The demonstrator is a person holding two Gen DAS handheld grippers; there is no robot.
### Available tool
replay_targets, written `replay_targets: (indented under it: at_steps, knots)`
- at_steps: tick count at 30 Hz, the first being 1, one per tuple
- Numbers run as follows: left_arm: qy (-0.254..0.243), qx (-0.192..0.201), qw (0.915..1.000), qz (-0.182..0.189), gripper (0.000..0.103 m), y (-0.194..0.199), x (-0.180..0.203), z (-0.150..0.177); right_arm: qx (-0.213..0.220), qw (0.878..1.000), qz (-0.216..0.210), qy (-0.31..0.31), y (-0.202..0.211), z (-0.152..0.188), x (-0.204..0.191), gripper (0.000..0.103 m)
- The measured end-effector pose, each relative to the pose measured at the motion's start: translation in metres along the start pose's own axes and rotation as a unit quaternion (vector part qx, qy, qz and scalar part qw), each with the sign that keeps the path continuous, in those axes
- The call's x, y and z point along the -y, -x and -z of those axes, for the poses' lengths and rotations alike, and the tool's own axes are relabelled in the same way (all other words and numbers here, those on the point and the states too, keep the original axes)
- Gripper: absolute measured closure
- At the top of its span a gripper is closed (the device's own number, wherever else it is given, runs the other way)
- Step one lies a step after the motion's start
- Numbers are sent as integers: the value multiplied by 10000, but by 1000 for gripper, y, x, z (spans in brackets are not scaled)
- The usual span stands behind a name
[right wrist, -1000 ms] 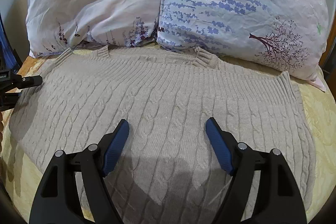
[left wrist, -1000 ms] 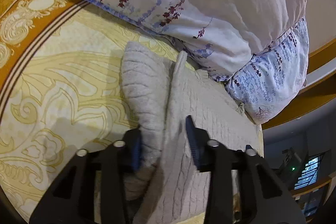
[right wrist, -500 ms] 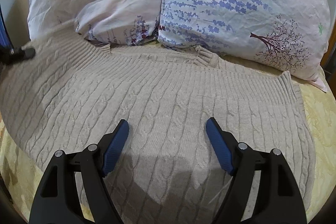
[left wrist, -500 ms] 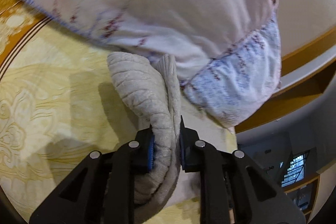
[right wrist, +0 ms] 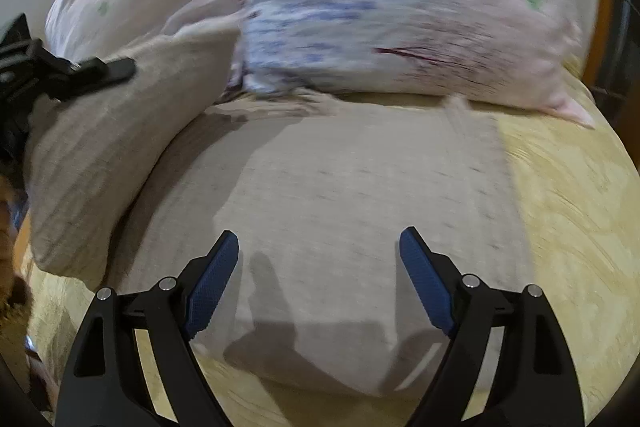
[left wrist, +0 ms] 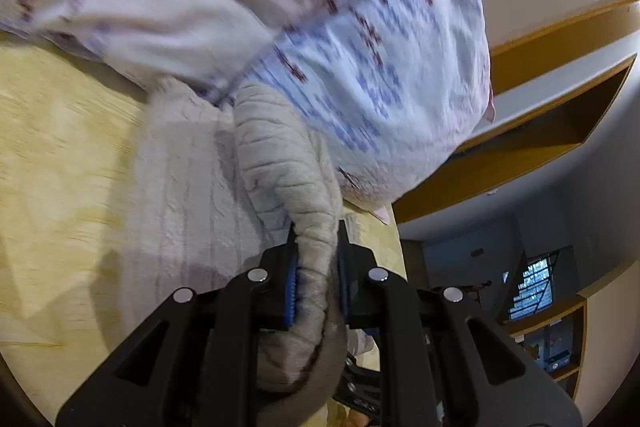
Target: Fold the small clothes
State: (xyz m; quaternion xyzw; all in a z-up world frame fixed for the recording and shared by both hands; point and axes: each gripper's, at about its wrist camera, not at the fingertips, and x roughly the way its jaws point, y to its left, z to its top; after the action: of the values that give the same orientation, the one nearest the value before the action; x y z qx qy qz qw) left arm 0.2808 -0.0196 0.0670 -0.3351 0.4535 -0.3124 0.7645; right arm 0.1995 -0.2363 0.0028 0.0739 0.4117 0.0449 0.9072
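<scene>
Sweater (right wrist: pixel 340 187) on yellow bedspread (right wrist: pixel 568 211) by pillows (right wrist: pixel 400 7); left tool (left wrist: pixel 316 267) grips its edge, right tool (right wrist: pixel 320 275) opening, empty.

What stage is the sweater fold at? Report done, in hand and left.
Done: the sweater lies spread on the yellow bedspread below the pillows.
In hand: the left gripper is shut on one side edge, lifted and curling over the body. The right gripper hovers above the middle, jaws opening, nothing between them.
Left: laying that side flat, then every other fold.

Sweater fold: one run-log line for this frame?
left gripper: shut on sweater edge, lifted | right gripper: opening, empty, above sweater | pillows behind
</scene>
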Motion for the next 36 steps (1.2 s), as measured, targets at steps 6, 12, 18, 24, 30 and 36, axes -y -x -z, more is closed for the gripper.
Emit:
replay_targets:
  at_steps: [6, 12, 18, 24, 30, 36]
  knots:
    - [23, -350, 9994, -23, 95, -64, 14, 24, 79, 9978, -241, -612, 20, 6, 48, 19]
    - [20, -631, 9980, 99, 82, -82, 10, 36, 34, 9844, -1112, -1361, 22, 2, 80, 19]
    - [-548, -332, 9976, 262, 36, -29, 25, 36, -272, 9517, -2414, -1878, 11, -16, 81, 19]
    - [-1672, 391, 9668, -1891, 28, 6, 18, 37, -935, 9346, -2734, -2073, -25, -29, 62, 34]
    - [-1264, 69, 9639, -2343, 24, 5, -28, 29, -1140, 9293, -2708, -2239, -48, -28, 51, 46]
    - [-996, -103, 9749, -1990, 17, 1, -40, 30, -1165, 9233, -2840, -2309, -63, -32, 44, 61]
